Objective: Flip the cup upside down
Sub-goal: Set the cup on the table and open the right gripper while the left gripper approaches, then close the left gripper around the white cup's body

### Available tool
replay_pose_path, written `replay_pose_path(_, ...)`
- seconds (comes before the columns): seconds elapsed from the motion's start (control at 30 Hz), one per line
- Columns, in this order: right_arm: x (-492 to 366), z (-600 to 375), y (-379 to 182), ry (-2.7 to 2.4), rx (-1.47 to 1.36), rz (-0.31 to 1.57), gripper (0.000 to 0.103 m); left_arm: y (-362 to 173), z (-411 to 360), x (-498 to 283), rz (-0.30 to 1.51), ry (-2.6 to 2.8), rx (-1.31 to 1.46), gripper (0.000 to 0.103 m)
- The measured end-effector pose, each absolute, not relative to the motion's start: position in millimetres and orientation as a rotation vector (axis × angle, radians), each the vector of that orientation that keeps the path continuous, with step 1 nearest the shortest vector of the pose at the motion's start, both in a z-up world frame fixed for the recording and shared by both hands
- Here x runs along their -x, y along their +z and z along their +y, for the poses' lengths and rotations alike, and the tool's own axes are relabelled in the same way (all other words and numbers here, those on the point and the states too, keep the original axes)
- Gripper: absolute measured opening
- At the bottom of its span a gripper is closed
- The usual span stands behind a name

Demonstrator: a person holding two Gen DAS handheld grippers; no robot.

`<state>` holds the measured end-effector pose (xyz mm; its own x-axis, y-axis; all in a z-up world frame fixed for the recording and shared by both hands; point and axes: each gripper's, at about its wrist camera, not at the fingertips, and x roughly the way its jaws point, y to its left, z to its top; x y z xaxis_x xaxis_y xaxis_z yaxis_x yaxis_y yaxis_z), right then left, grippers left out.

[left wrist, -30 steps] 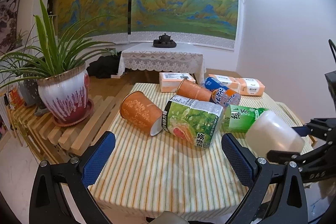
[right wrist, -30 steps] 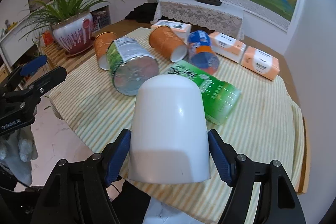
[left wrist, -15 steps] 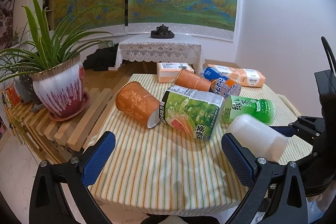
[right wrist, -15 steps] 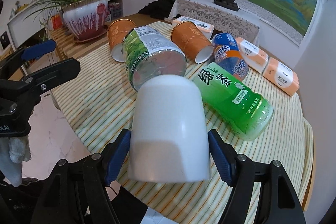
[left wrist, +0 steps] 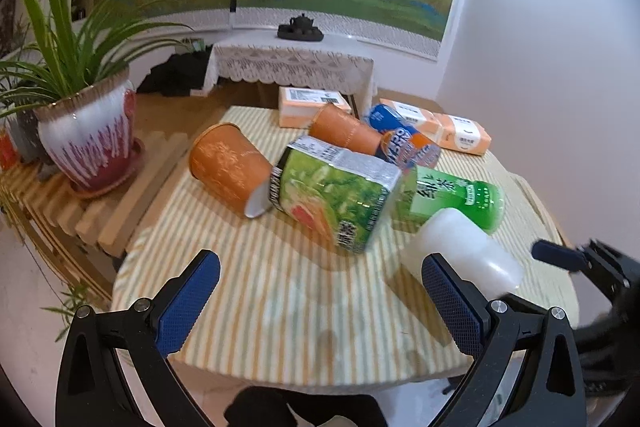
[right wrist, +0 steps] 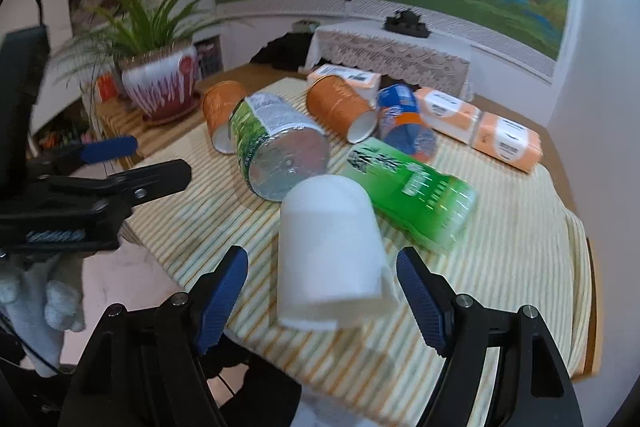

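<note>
White cup [right wrist: 328,251] rim-down on striped table [right wrist: 516,255], right tool [right wrist: 322,291] wide open w/ nothing held, left tool [left wrist: 316,303] open, empty

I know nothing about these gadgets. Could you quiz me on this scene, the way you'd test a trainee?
1. Multiple choice: in the right wrist view, which end of the white cup points up? A: its closed bottom. B: its open mouth.
2. True or false: the left gripper is open and holds nothing.
3. Count: how many orange paper cups lie on their sides on the striped table?

Key: 1 A. 2 true. 3 two.
</note>
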<state>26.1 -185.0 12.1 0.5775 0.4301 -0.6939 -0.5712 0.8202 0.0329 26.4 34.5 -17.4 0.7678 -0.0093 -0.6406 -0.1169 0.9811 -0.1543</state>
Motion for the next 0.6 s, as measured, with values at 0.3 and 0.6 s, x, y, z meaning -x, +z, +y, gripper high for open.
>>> replay_pose_path(0.3,11,-243,10,0.460,0.088,0.726,0.074,-15,3,-43,0.761,0.025,0.263,0.102)
replay_pose_path(0.6,33,-273,3,0.371,0.064,0.712,0.074,-26,-22,-82,0.904,-0.009,0.400,0.102)
